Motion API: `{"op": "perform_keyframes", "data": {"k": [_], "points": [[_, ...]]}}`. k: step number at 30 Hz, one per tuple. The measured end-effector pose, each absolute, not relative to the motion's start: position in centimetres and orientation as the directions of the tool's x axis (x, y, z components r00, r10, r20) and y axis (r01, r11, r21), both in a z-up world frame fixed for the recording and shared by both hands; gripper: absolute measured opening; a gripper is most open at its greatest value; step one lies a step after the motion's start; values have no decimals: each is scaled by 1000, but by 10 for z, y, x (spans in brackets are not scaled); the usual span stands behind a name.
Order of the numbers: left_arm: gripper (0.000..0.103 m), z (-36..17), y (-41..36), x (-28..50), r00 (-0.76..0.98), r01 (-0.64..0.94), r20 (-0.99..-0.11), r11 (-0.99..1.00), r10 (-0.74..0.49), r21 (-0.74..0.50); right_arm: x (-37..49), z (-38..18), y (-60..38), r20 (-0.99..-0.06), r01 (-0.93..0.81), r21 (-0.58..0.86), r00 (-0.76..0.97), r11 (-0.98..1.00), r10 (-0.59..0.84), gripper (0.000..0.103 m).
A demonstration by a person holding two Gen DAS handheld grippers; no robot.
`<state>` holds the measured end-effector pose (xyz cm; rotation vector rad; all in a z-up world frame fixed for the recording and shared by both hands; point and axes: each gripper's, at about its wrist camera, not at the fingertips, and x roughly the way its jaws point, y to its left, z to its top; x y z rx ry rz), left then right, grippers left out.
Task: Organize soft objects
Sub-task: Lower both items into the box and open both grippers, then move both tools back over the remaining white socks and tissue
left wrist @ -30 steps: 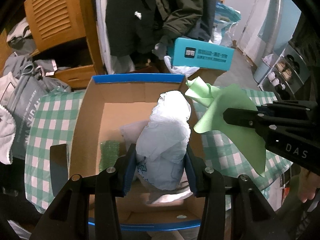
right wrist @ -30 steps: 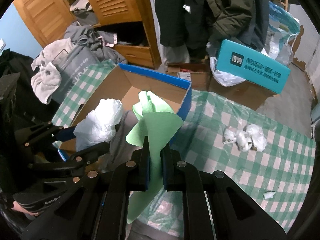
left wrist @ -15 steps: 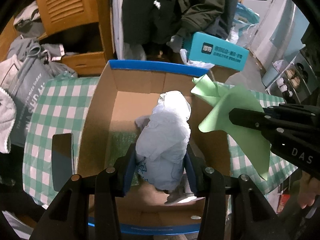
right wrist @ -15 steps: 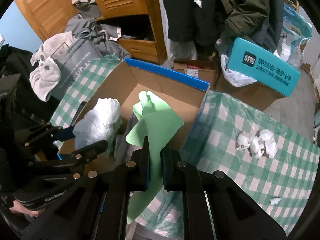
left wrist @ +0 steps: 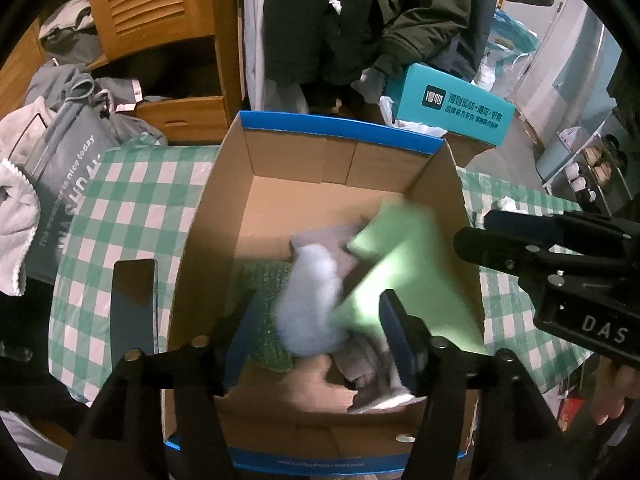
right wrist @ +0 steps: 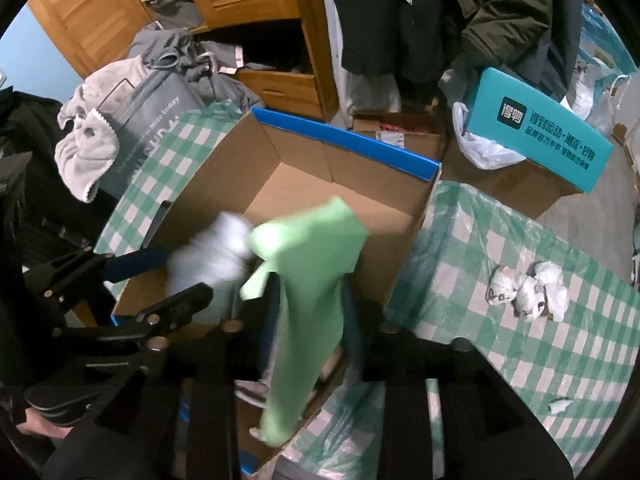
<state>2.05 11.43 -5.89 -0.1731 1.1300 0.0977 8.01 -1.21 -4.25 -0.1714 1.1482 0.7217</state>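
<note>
**Both claws spread above the cardboard box, soft items blurred inside**

Left wrist view: a surface covered by a green-and-white checked cloth point(left wrist: 132, 200) is seen before a wooden louvred cabinet point(left wrist: 160, 20) and hanging dark coats point(left wrist: 360, 12). An open brown cardboard box with blue edging point(left wrist: 340, 128) stands on the cloth, and a teal printed carton point(left wrist: 452, 106) lies beyond it. The left claw point(left wrist: 320, 344) is held over the near part of the box with its jaws spread wide and nothing between them. Below it, blurred by motion, a white crumpled plastic bag point(left wrist: 312, 312) is seen inside the box, just beside a light green soft cloth point(left wrist: 408, 264) near the right wall. A green textured pad point(left wrist: 264, 300) and grey fabric point(left wrist: 360, 364) lie on the box floor. The right claw's black body enters from the right.

Right wrist view: the same checked cloth point(right wrist: 500, 340) is shown, with crumpled white paper wads point(right wrist: 528, 290) lying on it well apart from the box point(right wrist: 352, 148). The right claw point(right wrist: 310, 320) is seen with its jaws parted; the green cloth point(right wrist: 312, 280) hangs blurred between them, whether touched by them cannot be told. The white bag point(right wrist: 212, 256) is blurred beside the left claw point(right wrist: 152, 280), over the box.
</note>
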Motion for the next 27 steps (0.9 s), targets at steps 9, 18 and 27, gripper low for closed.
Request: {"op": "perform_keyframes", "data": {"k": [9,18,27], "points": [[74,-57,112,20,429,-162,-903,984,1,-76,83,-38,-27,-874,-574,220,244,789,421,55],[77,-50,99,21,442,-136,-897,988,-10,-78,82,-39,-52,-878,-543,207,263,813,400,63],[77,-45,71,24,448,-83,-894,994,-23,-67,83,-45,-92,-882,-483,204,286,852,374,66]]}}
